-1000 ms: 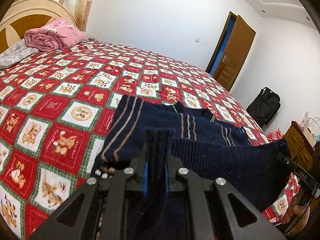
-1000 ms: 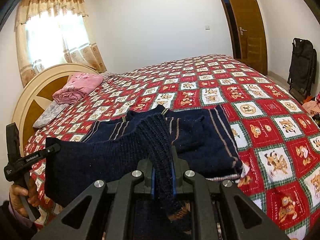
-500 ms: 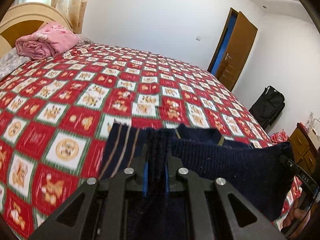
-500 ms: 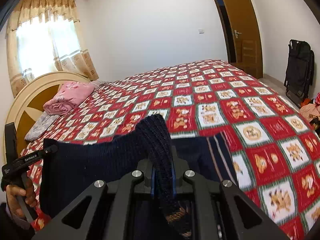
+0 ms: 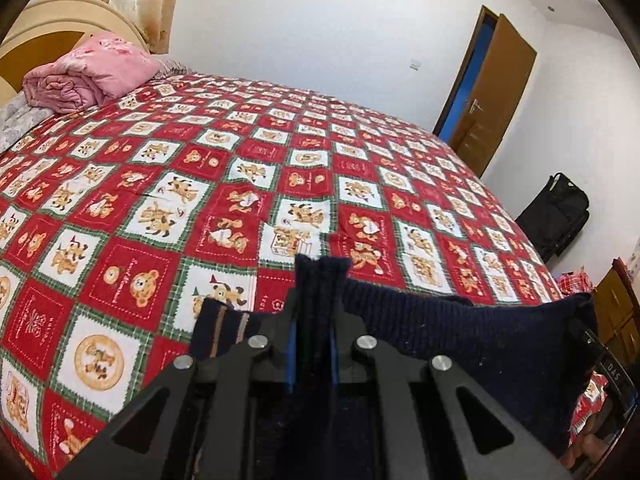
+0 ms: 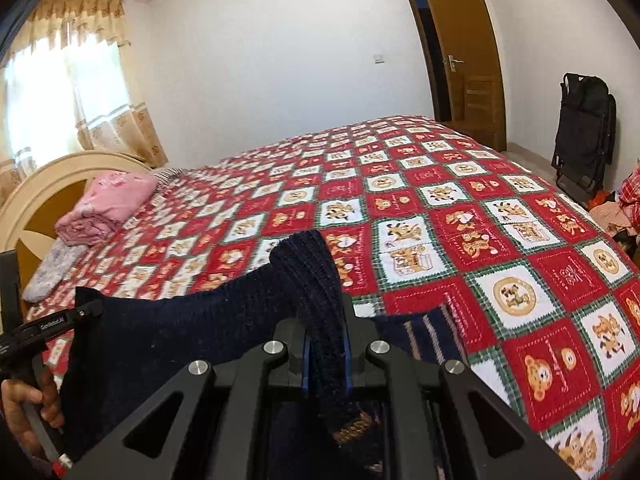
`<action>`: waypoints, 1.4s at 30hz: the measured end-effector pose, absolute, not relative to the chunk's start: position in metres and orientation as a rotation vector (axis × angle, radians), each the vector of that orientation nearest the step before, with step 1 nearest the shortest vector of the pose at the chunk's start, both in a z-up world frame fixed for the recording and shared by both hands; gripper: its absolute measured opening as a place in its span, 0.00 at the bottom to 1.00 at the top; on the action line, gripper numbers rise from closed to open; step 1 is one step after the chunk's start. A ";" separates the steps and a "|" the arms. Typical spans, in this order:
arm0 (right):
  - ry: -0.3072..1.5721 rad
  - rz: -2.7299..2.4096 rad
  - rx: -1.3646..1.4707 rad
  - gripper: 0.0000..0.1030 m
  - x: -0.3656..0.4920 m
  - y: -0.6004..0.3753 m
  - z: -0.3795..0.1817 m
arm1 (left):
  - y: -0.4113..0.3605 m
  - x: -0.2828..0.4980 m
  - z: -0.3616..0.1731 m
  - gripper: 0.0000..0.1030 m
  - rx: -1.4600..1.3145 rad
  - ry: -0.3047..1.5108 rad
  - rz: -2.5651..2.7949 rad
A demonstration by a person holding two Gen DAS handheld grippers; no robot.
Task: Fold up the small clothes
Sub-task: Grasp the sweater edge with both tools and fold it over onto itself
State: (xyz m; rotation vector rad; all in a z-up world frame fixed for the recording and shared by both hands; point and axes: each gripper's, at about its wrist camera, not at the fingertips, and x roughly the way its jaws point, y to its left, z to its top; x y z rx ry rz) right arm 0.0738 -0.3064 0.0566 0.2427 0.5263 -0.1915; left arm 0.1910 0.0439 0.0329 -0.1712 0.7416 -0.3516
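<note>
A dark navy knitted sweater (image 5: 460, 340) with tan stripes hangs stretched between my two grippers above the near edge of the bed. My left gripper (image 5: 314, 320) is shut on one bunched edge of the knit. My right gripper (image 6: 326, 336) is shut on the other bunched edge of the sweater (image 6: 160, 332). A striped part (image 5: 224, 332) droops below at the left, and it also shows in the right wrist view (image 6: 432, 336). The other gripper shows at each view's edge, gripping the cloth's far corner.
The bed has a red, white and green checked quilt (image 5: 240, 184). A rolled pink blanket (image 5: 88, 76) lies by the wooden headboard (image 6: 36, 200). A brown door (image 5: 492, 92), a black bag (image 5: 556, 216) and a folded black chair (image 6: 584, 128) stand beyond the bed.
Both grippers have lifted the sweater off the quilt and drawn it toward the near edge. The part that lay spread on the bed now hangs mostly out of view below.
</note>
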 end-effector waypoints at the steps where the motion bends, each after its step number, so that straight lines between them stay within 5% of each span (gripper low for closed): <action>1: 0.533 -0.199 0.235 0.11 0.078 -0.308 0.054 | 0.042 0.195 0.030 0.12 -0.162 0.747 -0.344; 9: 0.660 -0.268 0.127 0.11 0.118 -0.305 0.001 | 0.024 0.216 -0.002 0.14 -0.056 0.807 -0.252; 26: 0.822 -0.226 0.228 0.17 0.149 -0.324 -0.024 | 0.020 0.231 -0.036 0.20 -0.053 0.879 -0.226; 31: 0.778 -0.197 0.350 0.18 0.143 -0.344 -0.023 | 0.025 0.232 -0.038 0.23 -0.102 0.885 -0.254; 35: 0.564 -0.367 0.516 0.20 0.090 -0.383 -0.002 | 0.042 0.229 -0.036 0.25 -0.195 0.905 -0.325; 37: 0.524 -0.402 0.524 0.20 0.067 -0.392 0.009 | 0.052 0.221 -0.027 0.32 -0.201 0.910 -0.335; 39: 0.506 -0.365 0.492 0.20 0.039 -0.388 0.024 | 0.061 0.206 -0.009 0.60 -0.152 0.850 -0.253; 42: 0.499 -0.317 0.374 0.20 0.004 -0.361 0.037 | 0.069 0.179 0.012 0.70 -0.075 0.750 -0.196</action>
